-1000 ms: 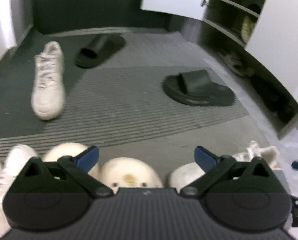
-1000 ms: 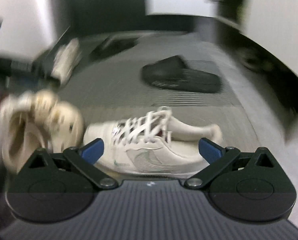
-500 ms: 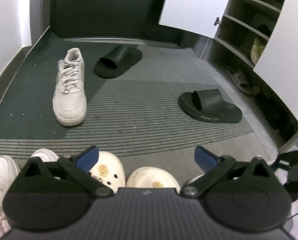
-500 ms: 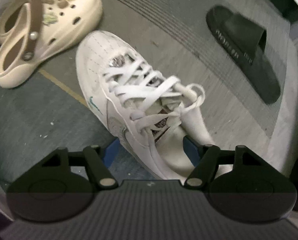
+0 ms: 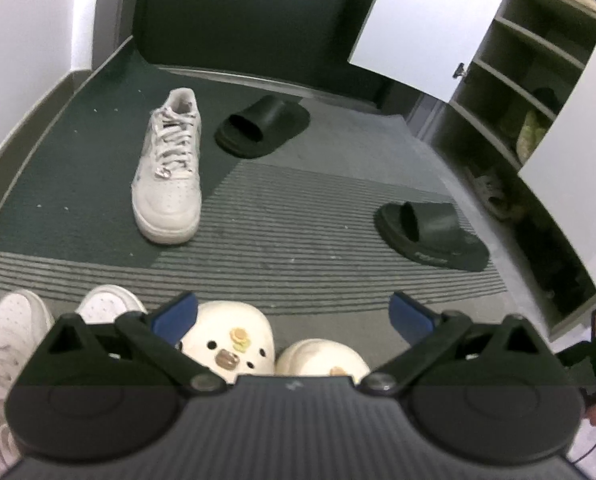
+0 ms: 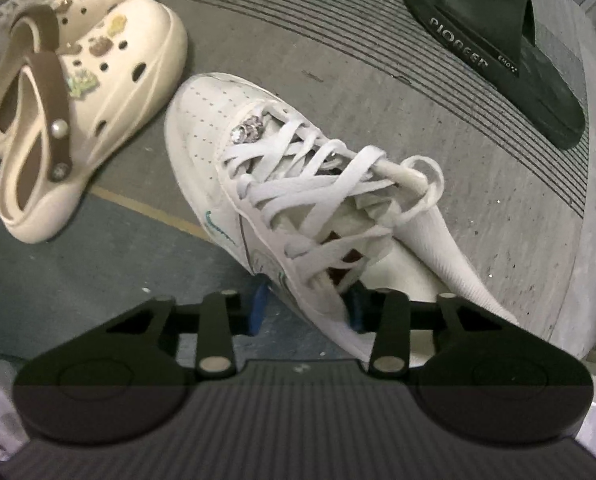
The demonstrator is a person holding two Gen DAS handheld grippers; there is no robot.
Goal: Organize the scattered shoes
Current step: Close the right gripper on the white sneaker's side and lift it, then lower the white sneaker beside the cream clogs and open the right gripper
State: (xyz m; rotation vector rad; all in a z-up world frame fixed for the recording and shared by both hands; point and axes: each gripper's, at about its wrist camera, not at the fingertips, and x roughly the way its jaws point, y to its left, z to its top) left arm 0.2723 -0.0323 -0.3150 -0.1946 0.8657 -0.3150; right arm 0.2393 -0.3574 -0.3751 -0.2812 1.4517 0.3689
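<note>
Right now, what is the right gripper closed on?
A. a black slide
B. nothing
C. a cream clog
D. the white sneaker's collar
D: in the right wrist view the right gripper has its blue fingers pinching the side wall of the white sneaker near its opening, while the clogs and black slide lie apart on the floor.

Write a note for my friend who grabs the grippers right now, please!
Right gripper: shut on the side of the white sneaker, beside the cream clogs.
Left gripper: open, holding nothing, above the clogs' toes.
On the mat: another white sneaker and two black slides, apart.
Cabinet: open, shoes on its shelves.
Done: clogs paired. Left: sneakers and slides.
</note>
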